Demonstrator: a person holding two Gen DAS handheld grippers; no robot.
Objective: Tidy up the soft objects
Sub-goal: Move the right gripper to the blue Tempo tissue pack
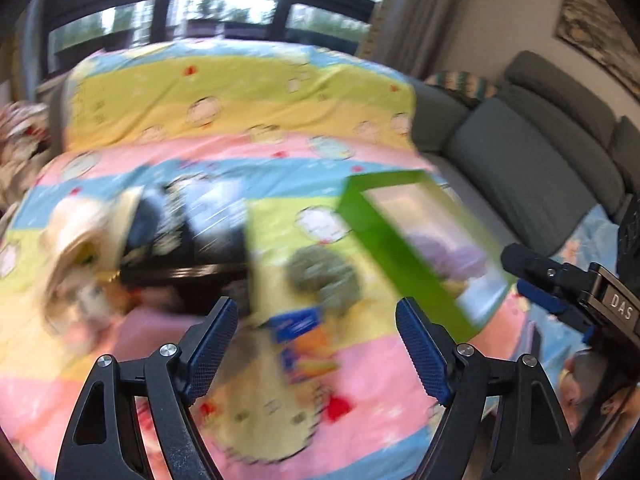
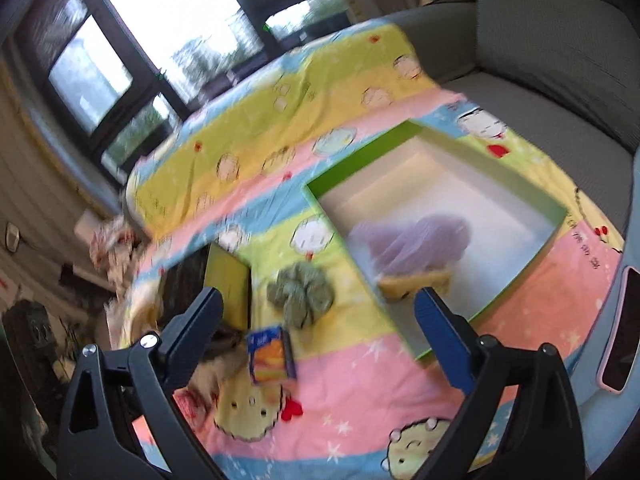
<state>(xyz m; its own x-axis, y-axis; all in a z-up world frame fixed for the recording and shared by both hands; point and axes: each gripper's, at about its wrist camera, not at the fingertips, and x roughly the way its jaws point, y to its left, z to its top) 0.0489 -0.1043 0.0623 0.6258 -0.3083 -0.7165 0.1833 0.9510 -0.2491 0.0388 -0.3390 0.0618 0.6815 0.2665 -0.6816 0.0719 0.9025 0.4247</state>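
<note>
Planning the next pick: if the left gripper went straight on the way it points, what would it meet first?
Probably the small blue and orange packet lying on the blanket, between the open fingers; blur leaves depth uncertain.

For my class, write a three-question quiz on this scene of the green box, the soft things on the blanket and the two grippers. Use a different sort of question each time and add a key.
1. True or false: the green box already holds a purple soft thing.
2. Multiple choice: the green scrunchie lies (a) inside the box, (b) on the blanket beside the box, (c) between the fingers of the right gripper.
3. Fill in: the left gripper and the right gripper both stand ____ and hold nothing.

Key: 1 true; 2 b; 3 open.
</note>
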